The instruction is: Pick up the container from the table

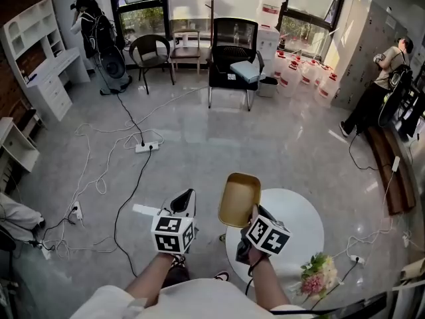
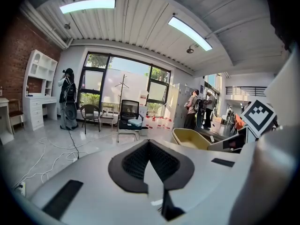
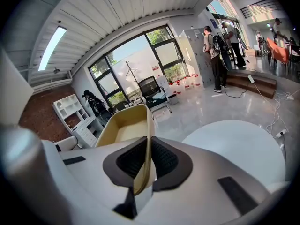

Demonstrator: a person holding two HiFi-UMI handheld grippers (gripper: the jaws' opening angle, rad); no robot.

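The right gripper (image 1: 254, 212) clamps the container (image 1: 239, 198) by one side wall. The container's long axis runs ahead and slightly left of it, apparently lifted off the table (image 1: 302, 221). The left gripper (image 1: 186, 200), clenched and empty, sits just left.

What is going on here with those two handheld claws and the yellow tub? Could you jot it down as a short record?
Held item: yellow container, open top, nothing visible inside
Right gripper: shut on the container's side wall
Left gripper: shut, nothing between its jaws
Round white table: beside and below the container
Also on table: flowers at its near edge
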